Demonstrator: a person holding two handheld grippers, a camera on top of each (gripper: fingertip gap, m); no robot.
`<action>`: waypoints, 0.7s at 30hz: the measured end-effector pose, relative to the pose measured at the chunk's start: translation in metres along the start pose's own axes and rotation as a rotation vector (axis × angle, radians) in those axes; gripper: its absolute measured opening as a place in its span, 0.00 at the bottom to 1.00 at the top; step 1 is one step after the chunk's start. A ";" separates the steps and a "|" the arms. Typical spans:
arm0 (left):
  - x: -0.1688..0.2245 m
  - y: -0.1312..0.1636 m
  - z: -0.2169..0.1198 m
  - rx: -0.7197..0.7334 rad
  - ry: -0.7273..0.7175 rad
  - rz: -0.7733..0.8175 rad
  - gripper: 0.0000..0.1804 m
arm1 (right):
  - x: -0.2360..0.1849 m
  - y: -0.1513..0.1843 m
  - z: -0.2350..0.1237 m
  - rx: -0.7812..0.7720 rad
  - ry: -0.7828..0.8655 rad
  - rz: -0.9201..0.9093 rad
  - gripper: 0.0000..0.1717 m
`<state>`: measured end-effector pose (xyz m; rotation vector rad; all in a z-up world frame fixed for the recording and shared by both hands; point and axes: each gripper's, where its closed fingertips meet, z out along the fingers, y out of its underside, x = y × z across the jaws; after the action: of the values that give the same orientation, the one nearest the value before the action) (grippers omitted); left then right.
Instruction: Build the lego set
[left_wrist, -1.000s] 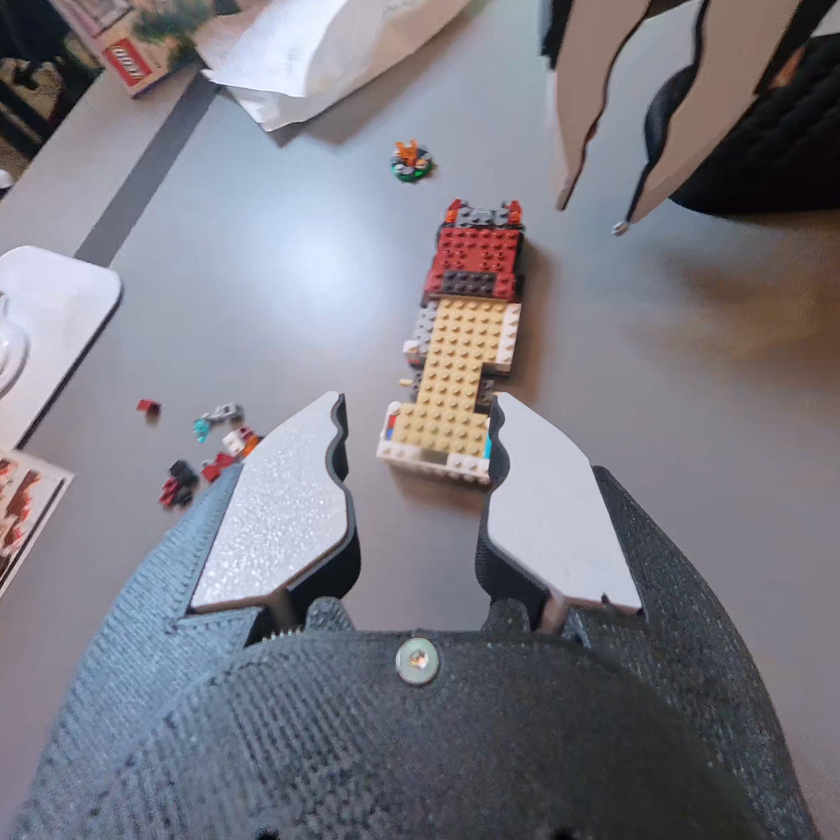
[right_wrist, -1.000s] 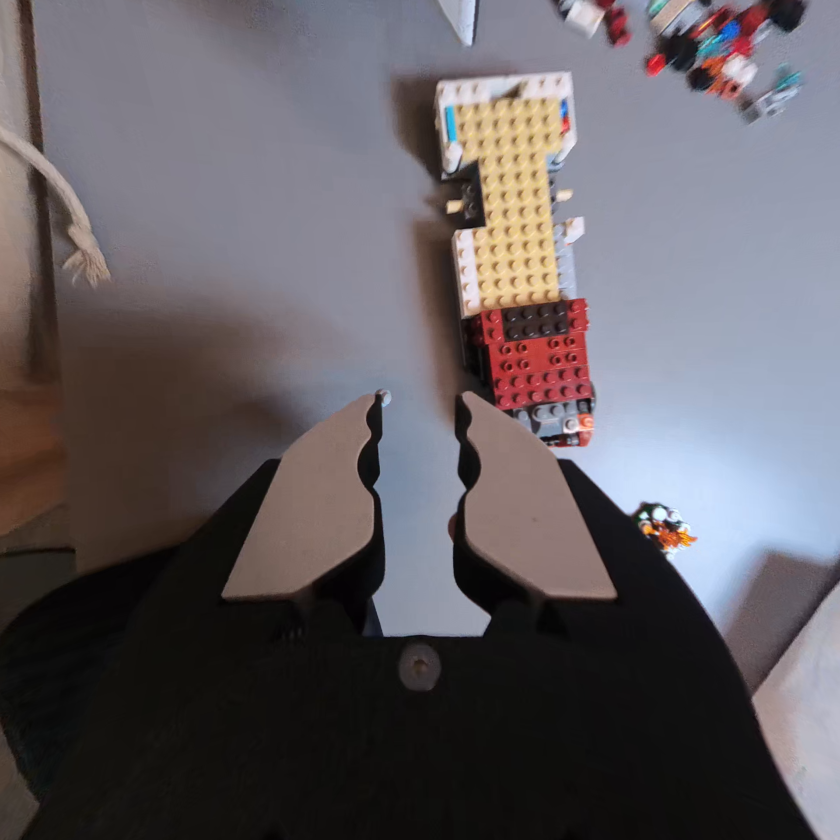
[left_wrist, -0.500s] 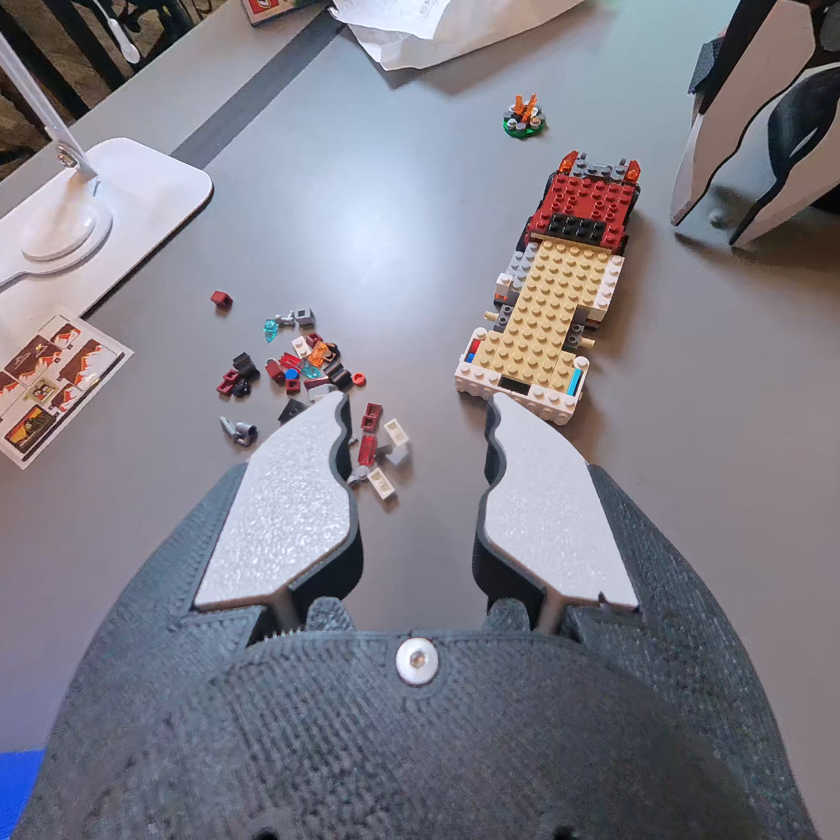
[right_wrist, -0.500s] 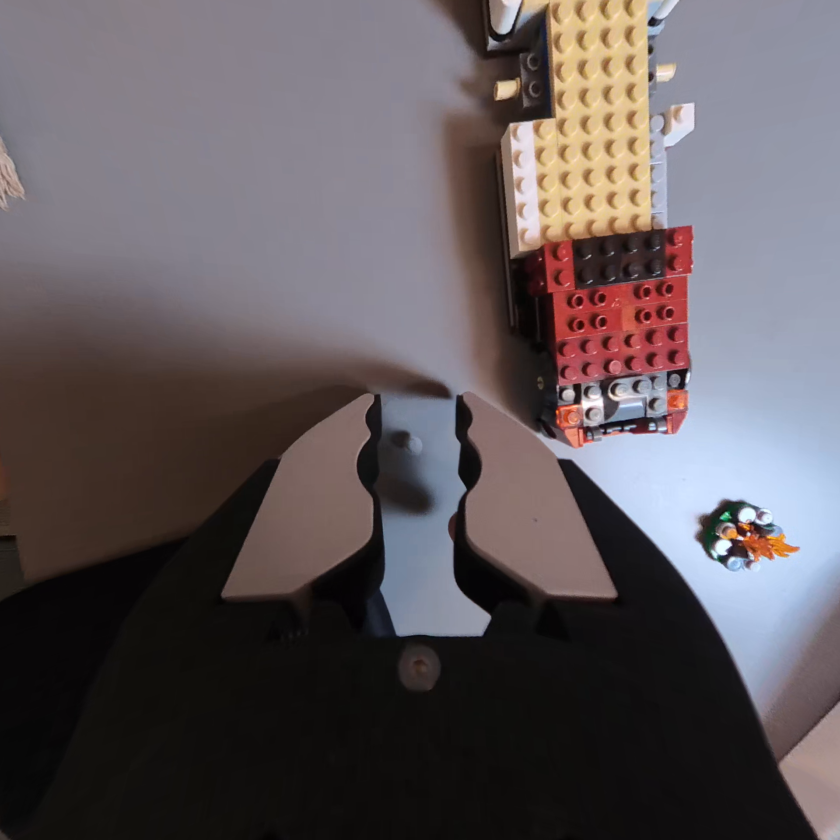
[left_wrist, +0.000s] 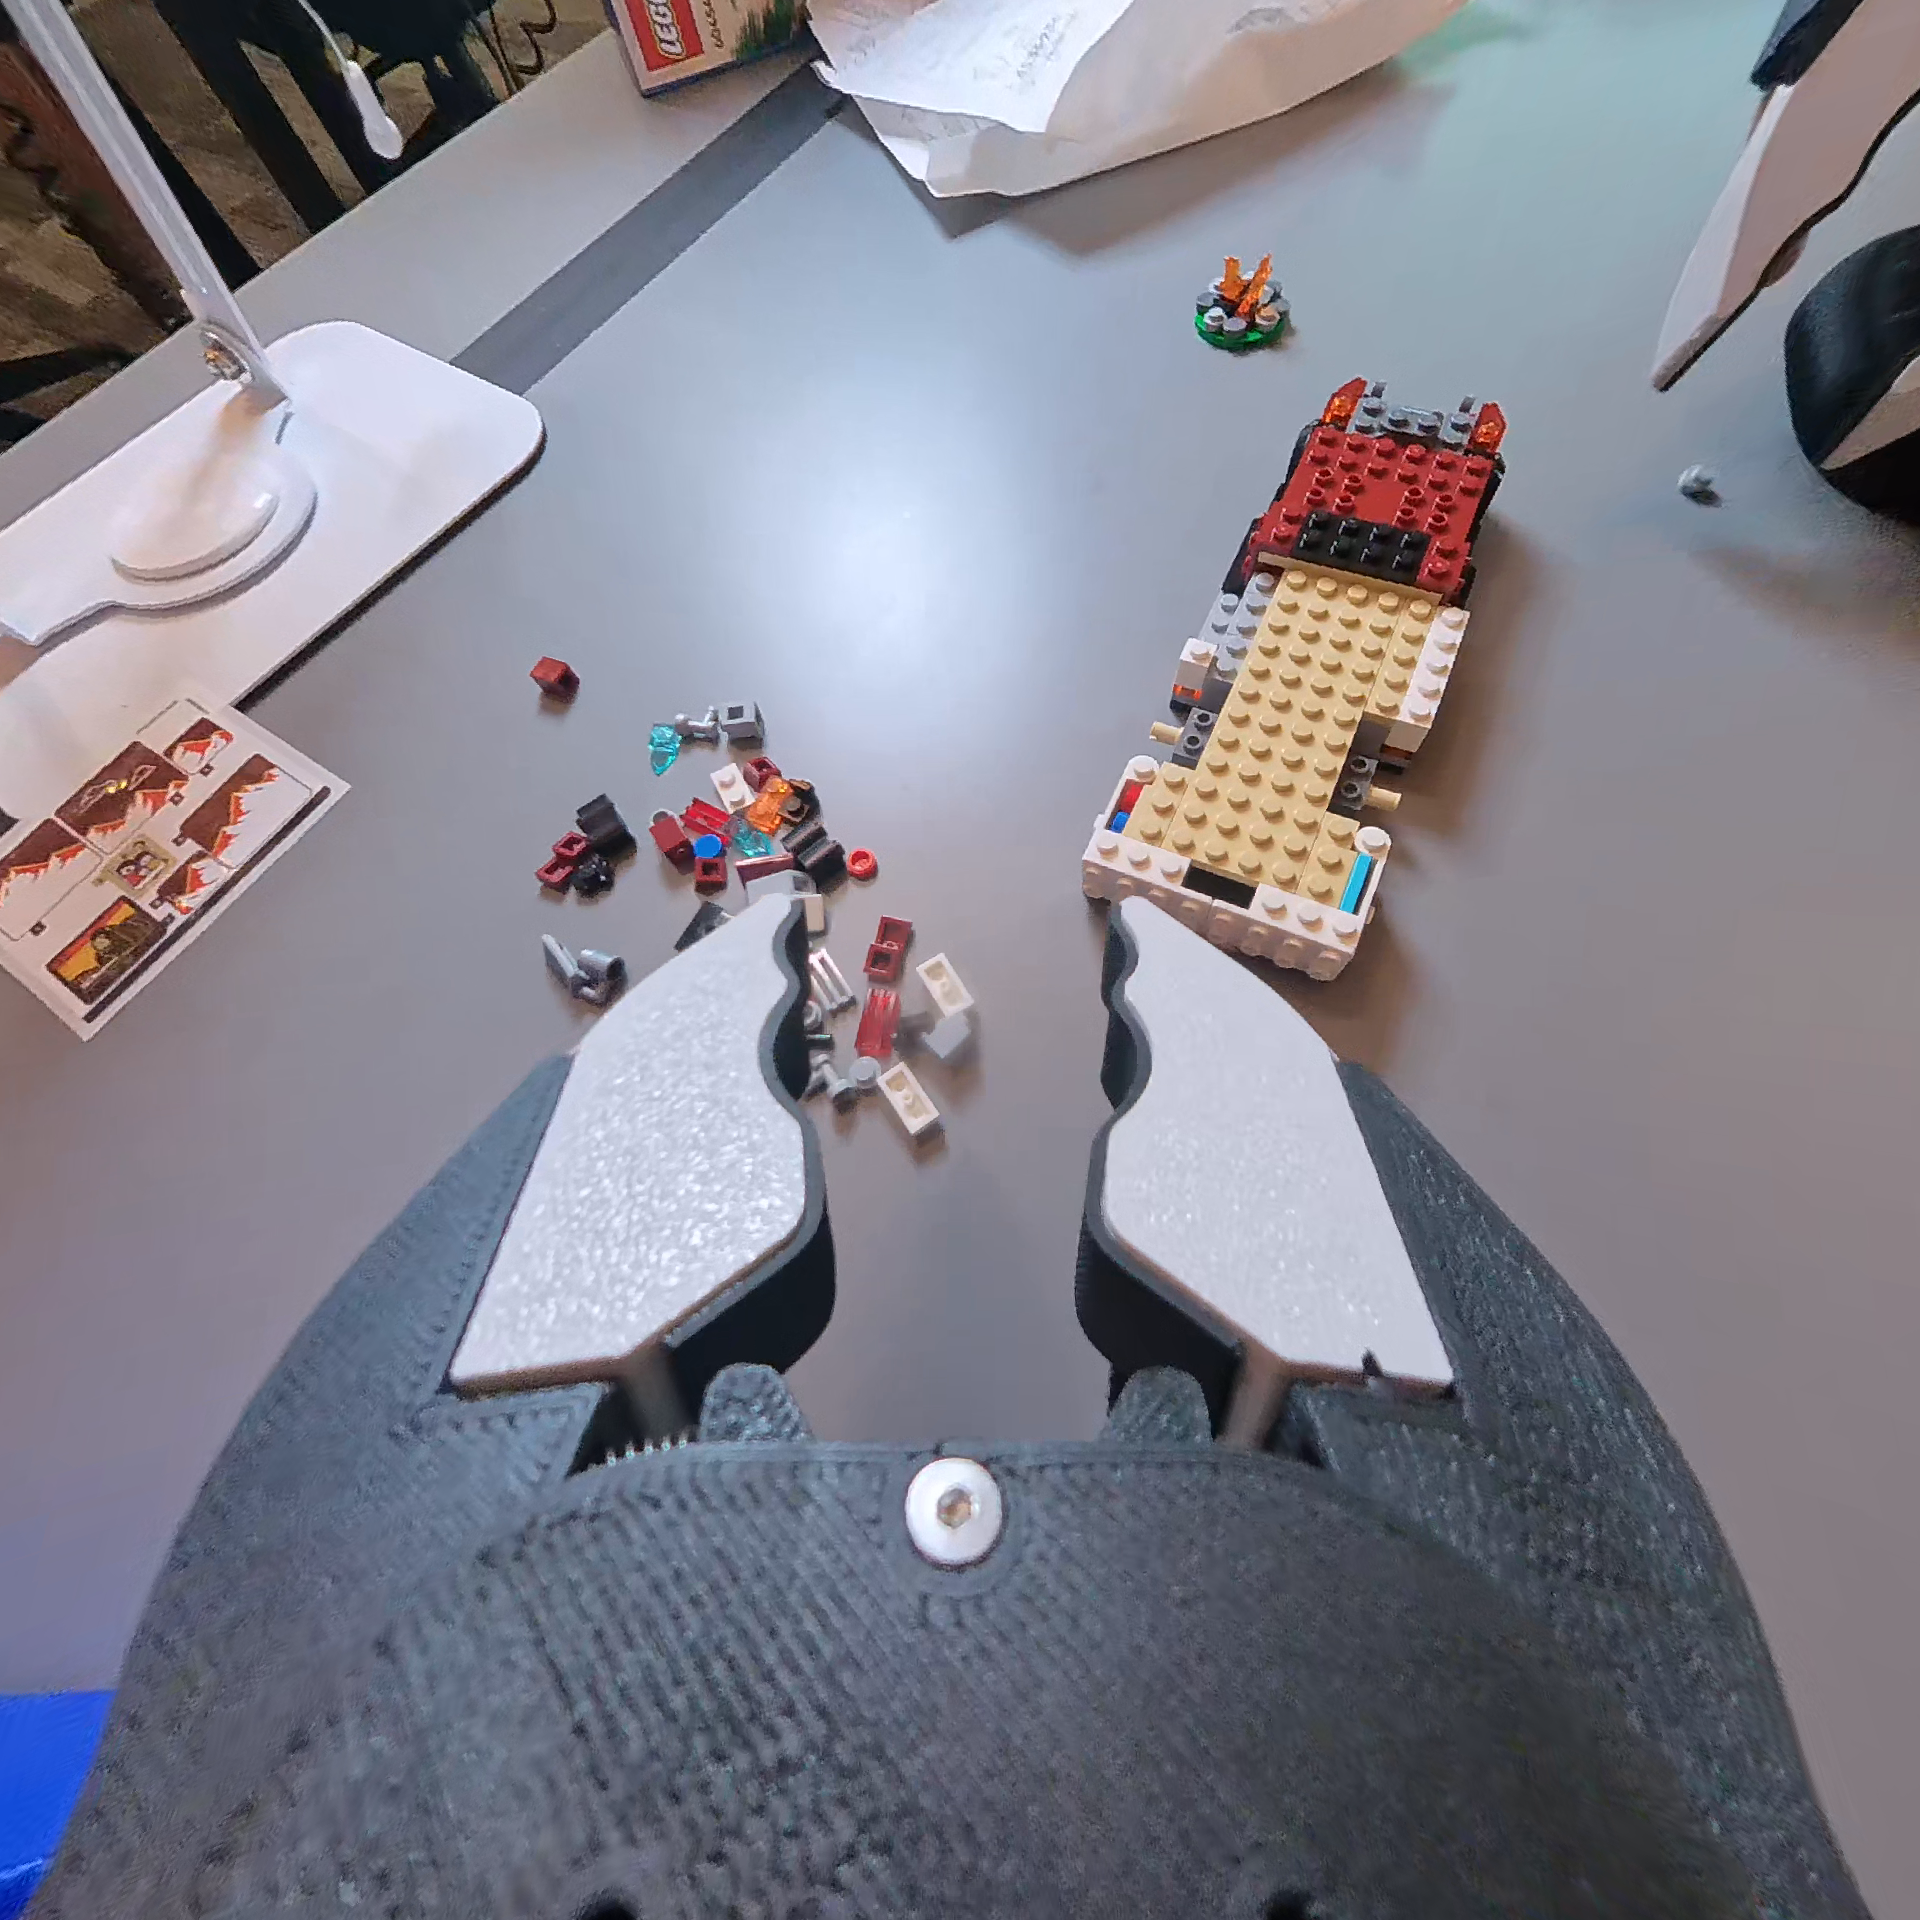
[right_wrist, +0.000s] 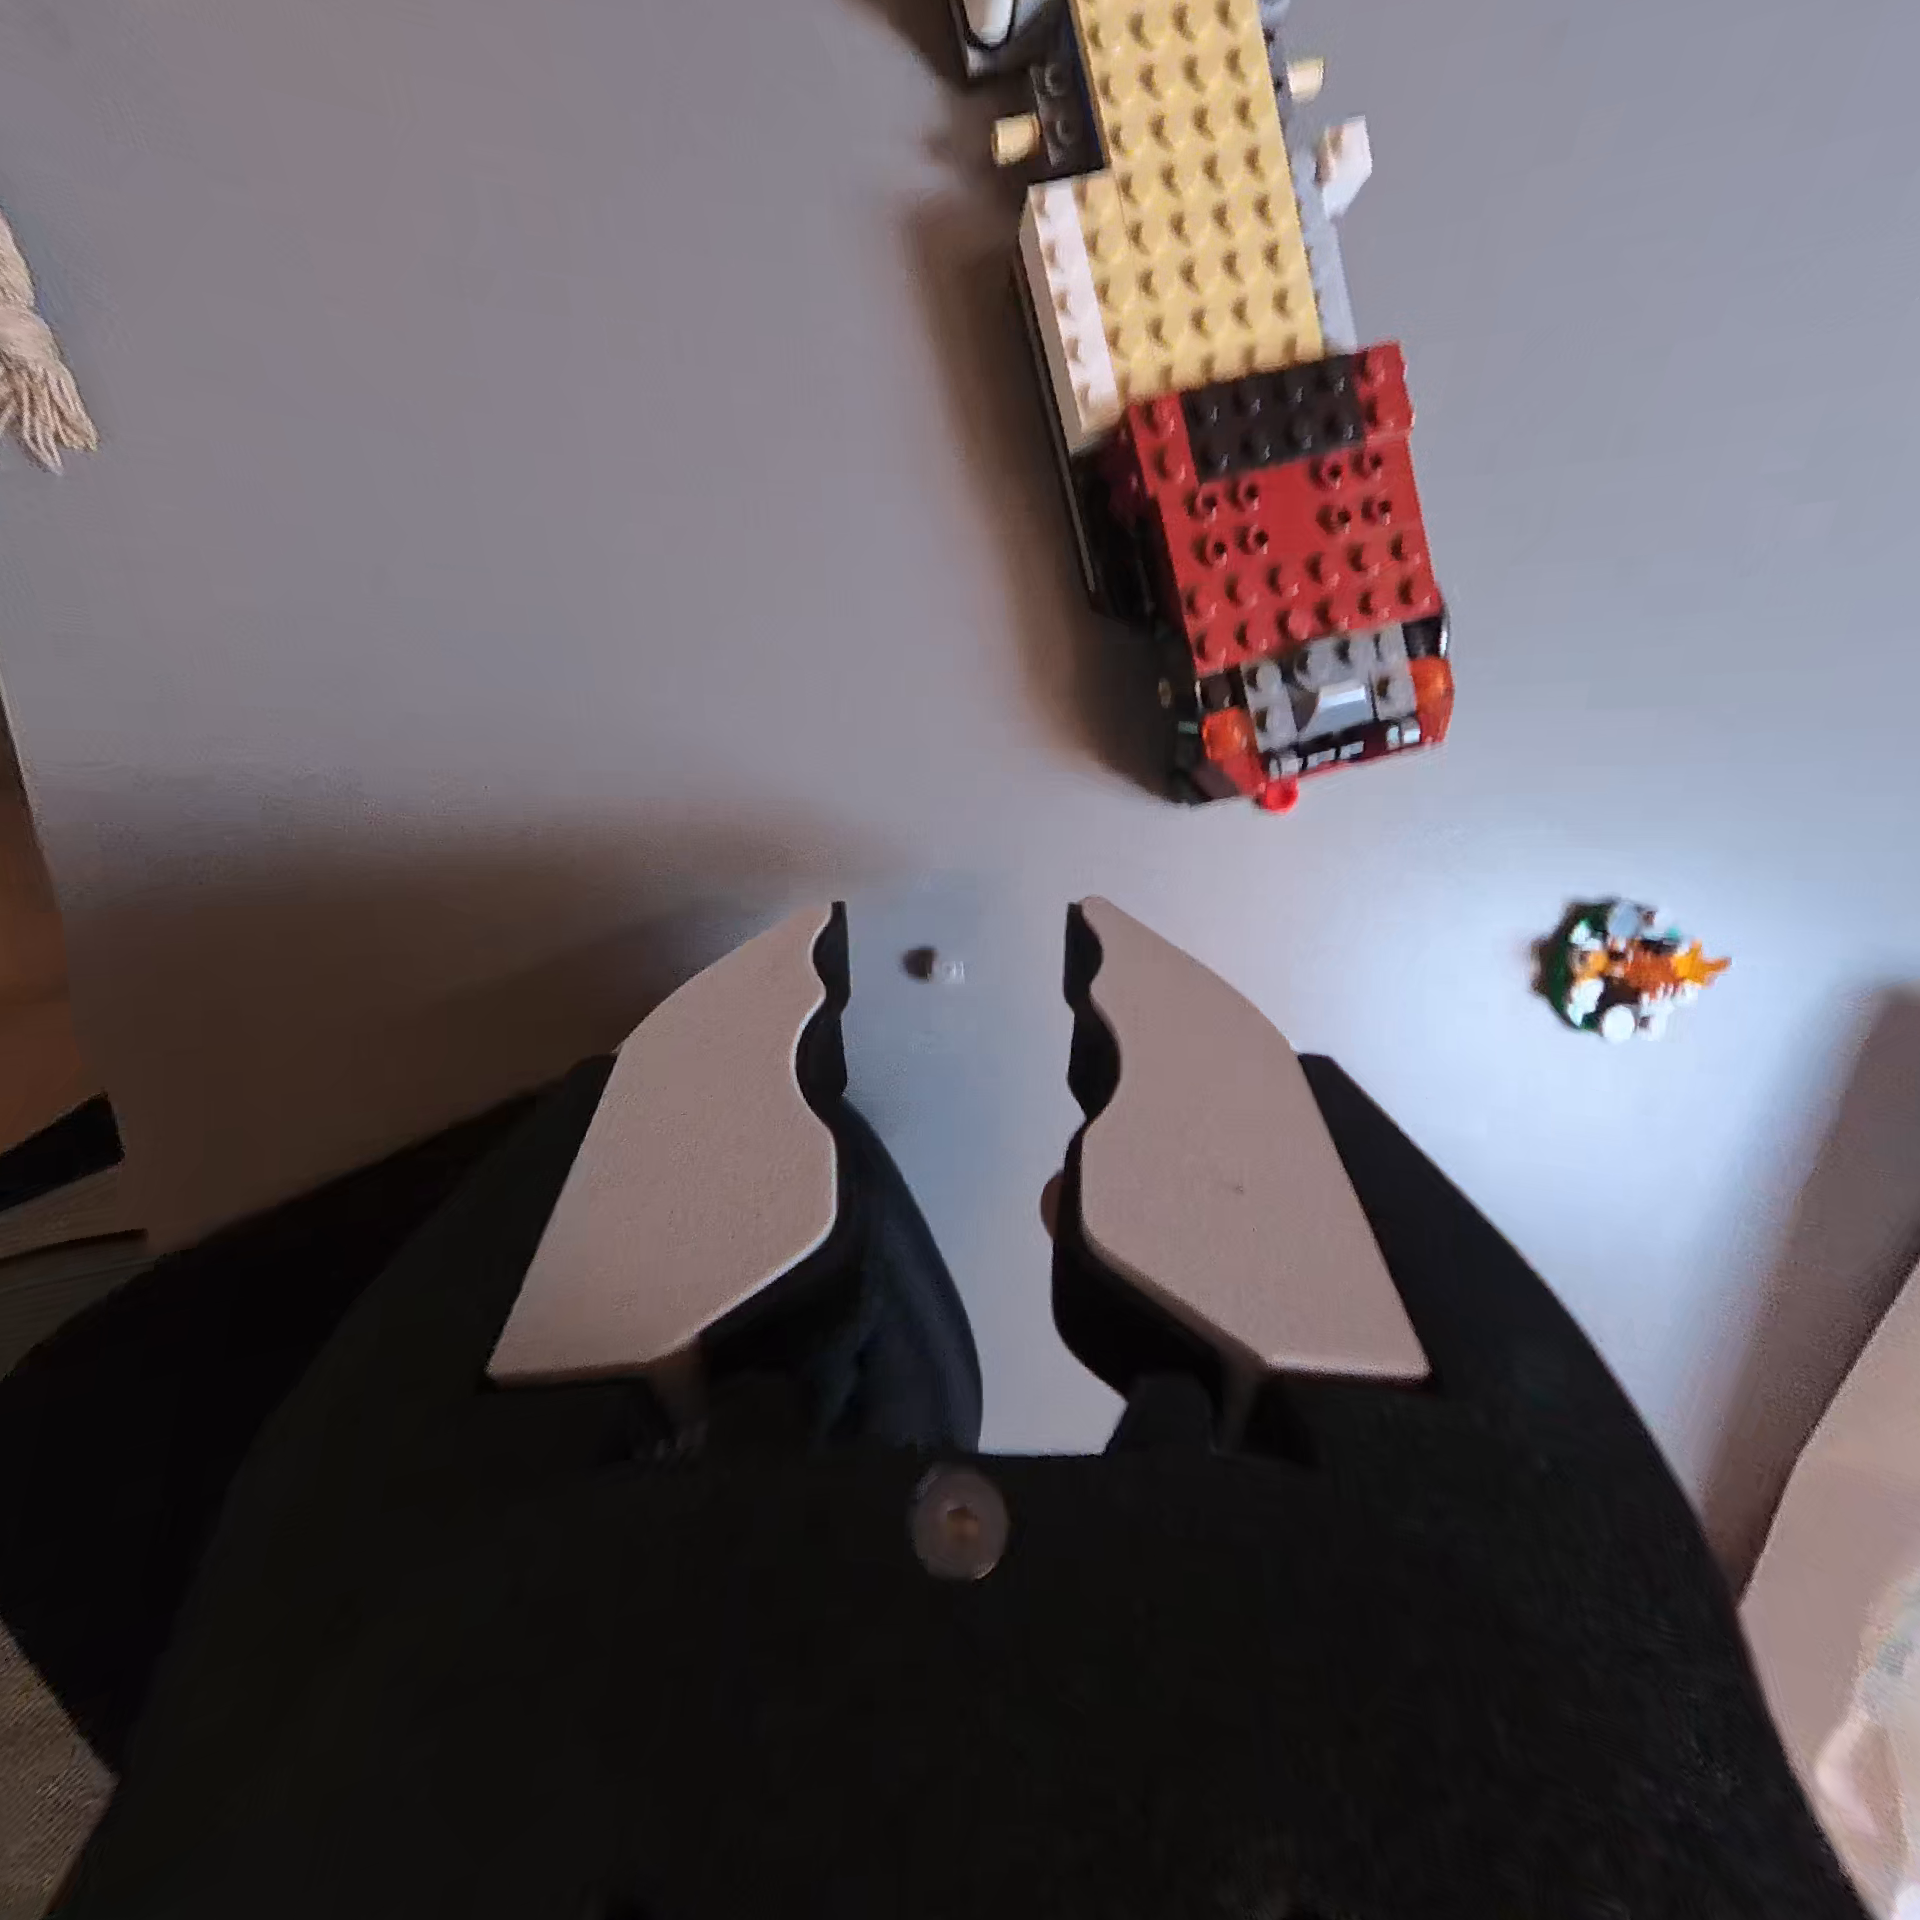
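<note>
Grey tabletop (left_wrist: 935, 499) is filling both views, with the brick vehicle (left_wrist: 1320, 675) lying at the right of centre in the left wrist view. My left claw (left_wrist: 951, 920) is hanging released and bare, its tips between the loose small bricks (left_wrist: 748, 831) and the vehicle's white end. My right claw (right_wrist: 951, 914) is also standing apart around a tiny grey stud (right_wrist: 933, 964) without touching it, so I am judging that I should be centring both pads before closing slowly.

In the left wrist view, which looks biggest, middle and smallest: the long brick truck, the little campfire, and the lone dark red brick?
Largest to smallest, as they look:
1. The long brick truck
2. The little campfire
3. The lone dark red brick

The campfire lies farther from the camera than the brick, yet looks bigger, so the order seems safe.
</note>
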<state>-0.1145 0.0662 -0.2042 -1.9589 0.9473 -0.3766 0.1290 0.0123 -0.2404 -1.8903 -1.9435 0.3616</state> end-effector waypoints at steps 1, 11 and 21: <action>-0.001 0.000 0.000 0.003 -0.002 -0.004 0.30 | 0.001 0.007 -0.001 -0.016 0.006 0.007 0.20; 0.003 0.005 0.006 -0.017 0.007 0.012 0.29 | -0.002 0.015 0.015 -0.043 -0.032 -0.001 0.07; -0.028 0.007 -0.008 -0.007 -0.102 -0.029 0.29 | 0.011 0.008 0.018 -0.014 0.009 0.006 0.05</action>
<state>-0.1408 0.0805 -0.2028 -1.9809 0.8562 -0.2868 0.1276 0.0258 -0.2592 -1.9042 -1.9398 0.3412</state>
